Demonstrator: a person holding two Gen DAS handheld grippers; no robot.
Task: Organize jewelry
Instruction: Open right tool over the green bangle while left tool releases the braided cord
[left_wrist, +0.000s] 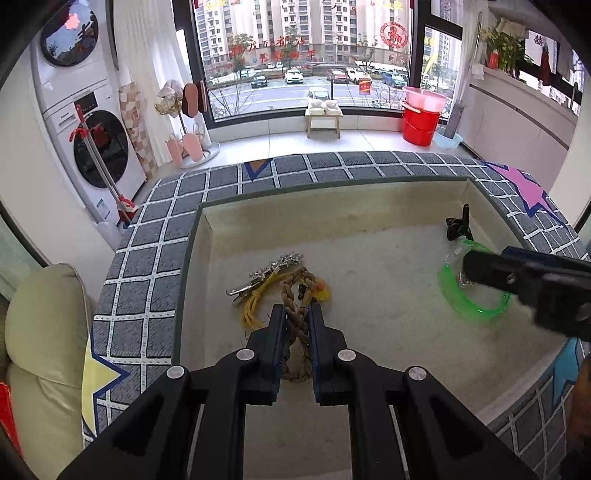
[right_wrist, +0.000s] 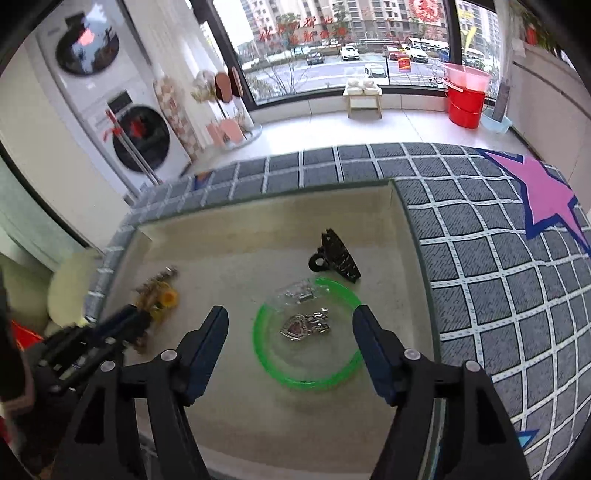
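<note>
At lower centre of the left view, the left hand-held gripper (left_wrist: 296, 314) is pinching a soft, limp braided cord (left_wrist: 295, 295) in the tray (left_wrist: 369, 192), while the right hand-held gripper (right_wrist: 290, 321) is hanging wide over the stiff, slippery-looking green bangle (right_wrist: 306, 380), best taken across its rim.

Shallow tray (left_wrist: 369, 206): cream felt lining, dark green rim. Translucent neon-green plastic bangle (right_wrist: 306, 382); inside its ring, silver heart pendant (right_wrist: 295, 328) with a pinkish centre stone. Glossy black hair claw clip (right_wrist: 338, 260). Tan-brown braided rope bracelet (left_wrist: 295, 291). Yellow cord (left_wrist: 255, 310) with an orange-yellow bead. Silver rhinestone star hair clip (left_wrist: 269, 271). Cloth under the tray (right_wrist: 480, 258): grey squares, white stitched grid lines, pink star outlined in blue. Gripper fingers (right_wrist: 207, 343): black with blue pads.
</note>
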